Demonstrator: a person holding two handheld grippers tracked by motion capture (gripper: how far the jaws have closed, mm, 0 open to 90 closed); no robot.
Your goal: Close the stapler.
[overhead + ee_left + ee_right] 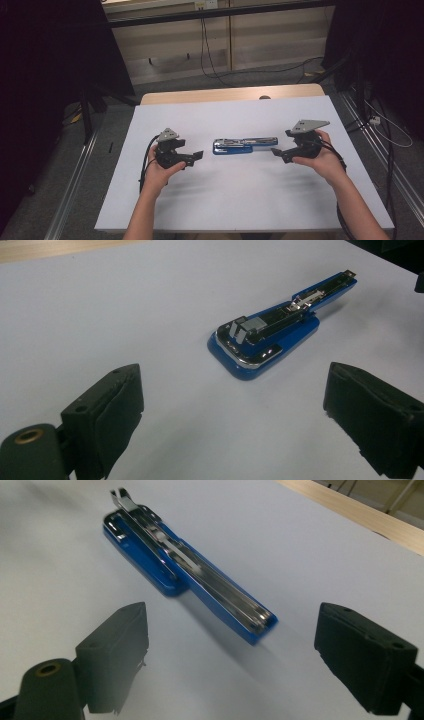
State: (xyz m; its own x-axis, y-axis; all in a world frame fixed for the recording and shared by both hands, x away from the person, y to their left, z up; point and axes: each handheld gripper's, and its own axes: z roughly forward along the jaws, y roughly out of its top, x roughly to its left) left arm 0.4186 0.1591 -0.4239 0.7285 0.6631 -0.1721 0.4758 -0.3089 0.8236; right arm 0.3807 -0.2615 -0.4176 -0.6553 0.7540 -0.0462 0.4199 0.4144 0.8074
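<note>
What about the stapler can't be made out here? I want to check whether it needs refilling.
- Stapler, high view: too small to show any staples.
- Its open channel, right gripper view: motion blur smears the metal, so staples cannot be told.
- Its underside: hidden against the white table.

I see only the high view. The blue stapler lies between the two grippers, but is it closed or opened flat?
Observer: Opened flat. In the left gripper view the stapler has its blue base on the white sheet and its metal magazine lies stretched out beyond the base.
Operator: Is something between the right gripper's jaws?
Observer: No. In the right gripper view the right gripper stands open, with bare sheet between its jaws; the stapler's end lies just ahead of them.
Operator: And the left gripper?
Observer: The left gripper is open too, with the stapler's rounded base ahead of it, apart from both jaws.
</note>
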